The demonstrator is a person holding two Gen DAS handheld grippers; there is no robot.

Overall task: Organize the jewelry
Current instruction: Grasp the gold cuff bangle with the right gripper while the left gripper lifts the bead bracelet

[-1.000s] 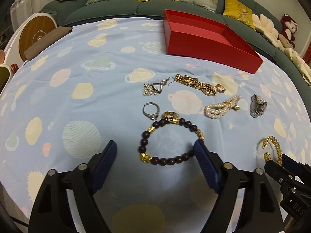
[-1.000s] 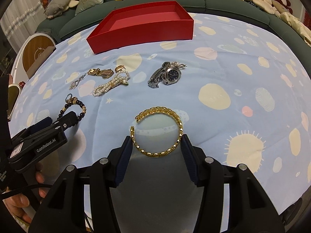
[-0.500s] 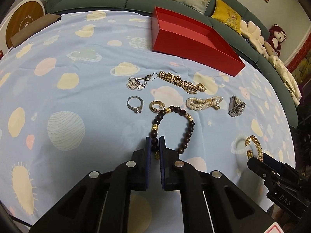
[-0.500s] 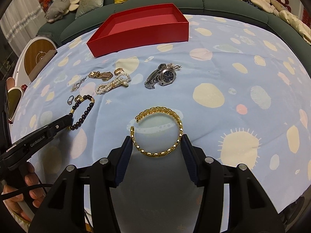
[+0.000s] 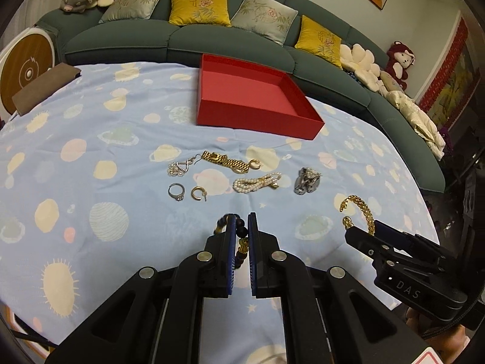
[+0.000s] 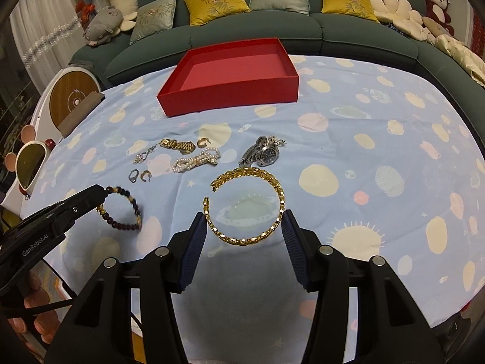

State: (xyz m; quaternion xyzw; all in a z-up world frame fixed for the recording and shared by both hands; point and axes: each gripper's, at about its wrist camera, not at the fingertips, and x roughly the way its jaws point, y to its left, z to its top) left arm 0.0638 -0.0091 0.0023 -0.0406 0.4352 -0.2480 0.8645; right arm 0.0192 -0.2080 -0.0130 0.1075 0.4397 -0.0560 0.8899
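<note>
My left hand-held gripper [image 5: 241, 227] is pinched nearly shut on the bead bracelet [image 6: 122, 209], which hangs from its tips clear of the cloth. My right hand-held gripper [image 6: 244, 227] stands at a middling width, its pads [image 6: 194, 242] pressed on either side of the gold cuff [image 6: 247, 204], which it holds off the cloth with its shadow below. I log the table [image 6: 379, 151] as draped in pale blue cloth printed with planets and suns. The red box [image 6: 230, 74] sits at the far side, open on top, with nothing visible inside. Loose items lie between the box and my grippers. Gold watch band [image 5: 225, 160], with a small gold ring [image 5: 254, 163] at its right end. Silver drop earring [image 5: 181, 166], just left of the band. Pearl bracelet [image 5: 257, 182], nearer than the band. Silver watch [image 6: 262, 153], right of the pearls. Silver ring [image 5: 176, 191] and gold hoop earring [image 5: 198, 194], side by side and apart, nearest my left gripper. A green sofa [image 5: 182, 42] with yellow and grey cushions and plush toys runs behind the table. Part of the hand [image 6: 33, 318] on the left gripper shows at the lower left of the right view.
</note>
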